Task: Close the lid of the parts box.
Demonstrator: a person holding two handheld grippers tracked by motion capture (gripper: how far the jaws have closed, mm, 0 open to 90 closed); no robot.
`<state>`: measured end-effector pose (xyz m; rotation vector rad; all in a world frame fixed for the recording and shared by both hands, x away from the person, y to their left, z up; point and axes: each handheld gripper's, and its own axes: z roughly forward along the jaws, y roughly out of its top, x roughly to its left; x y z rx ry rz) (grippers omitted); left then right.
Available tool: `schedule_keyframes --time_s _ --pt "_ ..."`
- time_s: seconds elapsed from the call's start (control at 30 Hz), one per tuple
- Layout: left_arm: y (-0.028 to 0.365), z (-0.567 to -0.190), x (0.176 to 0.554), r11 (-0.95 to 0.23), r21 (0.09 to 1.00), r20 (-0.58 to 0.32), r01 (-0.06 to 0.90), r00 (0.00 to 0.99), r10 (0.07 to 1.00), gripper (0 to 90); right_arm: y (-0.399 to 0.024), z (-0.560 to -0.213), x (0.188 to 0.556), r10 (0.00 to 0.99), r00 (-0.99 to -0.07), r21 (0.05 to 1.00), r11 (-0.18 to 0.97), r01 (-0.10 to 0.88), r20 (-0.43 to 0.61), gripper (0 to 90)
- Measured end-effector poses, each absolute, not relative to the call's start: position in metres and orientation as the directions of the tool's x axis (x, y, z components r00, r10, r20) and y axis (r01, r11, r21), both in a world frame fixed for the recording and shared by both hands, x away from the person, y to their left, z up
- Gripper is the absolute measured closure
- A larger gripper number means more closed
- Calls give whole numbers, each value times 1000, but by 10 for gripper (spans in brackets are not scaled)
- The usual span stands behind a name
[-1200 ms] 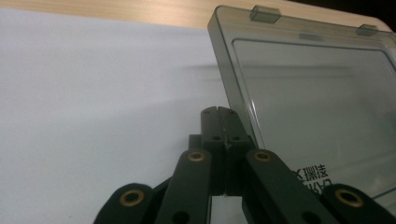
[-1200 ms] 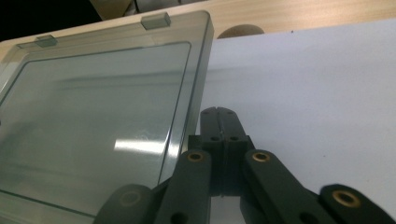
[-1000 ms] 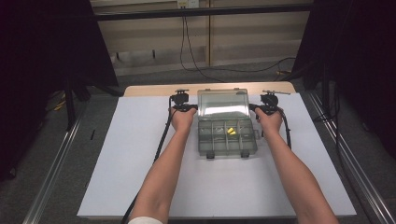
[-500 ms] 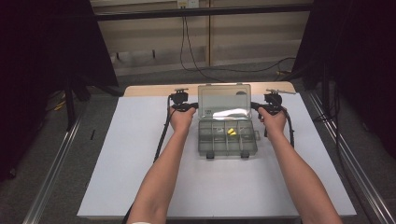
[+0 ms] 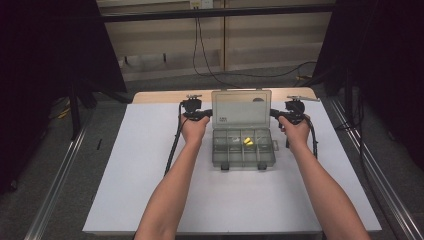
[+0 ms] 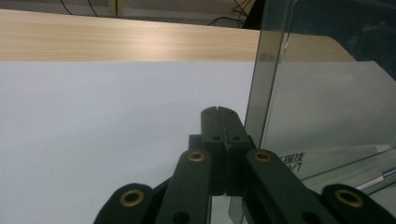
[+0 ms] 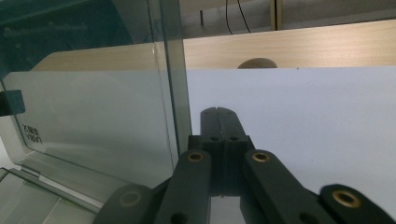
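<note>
White counter [image 5: 150, 190] under dim light, clear compartment box [image 5: 243, 148] near its far edge, lid [image 5: 241, 108] upright, left hand-held gripper [image 5: 206, 116] and right hand-held gripper [image 5: 274, 113] flanking lid, jaws closed, empty.

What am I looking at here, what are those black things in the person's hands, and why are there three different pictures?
There is no robot: a person sits at a table and holds a hand-held grasping tool in each hand. The high view is from a fixed camera above, looking down on the white table top. There you see the left tool and the right tool on either side of a clear plastic organiser box. Its lid stands open and upright, and something small and yellow lies in one compartment. The other two pictures come from cameras riding on the tools, looking along their black jaws. In the left gripper view the left tool has its jaws pressed together next to the lid's edge; the right gripper view shows the same for the right tool. Whether either touches the lid is hard to tell.
</note>
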<state>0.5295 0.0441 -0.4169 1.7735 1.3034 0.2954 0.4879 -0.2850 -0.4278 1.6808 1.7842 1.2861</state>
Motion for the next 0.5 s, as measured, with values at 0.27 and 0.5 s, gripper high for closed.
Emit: schedule_keyframes --time_s 0.27,0.5 --pt "45 -412 520 -72 777 -278 626 442 853 900 -286 -424 479 927 -243 815 -102 571 286 900" --pt "46 -409 512 -76 782 -272 618 449 851 900 -285 -421 472 929 -254 822 -86 563 271 900"
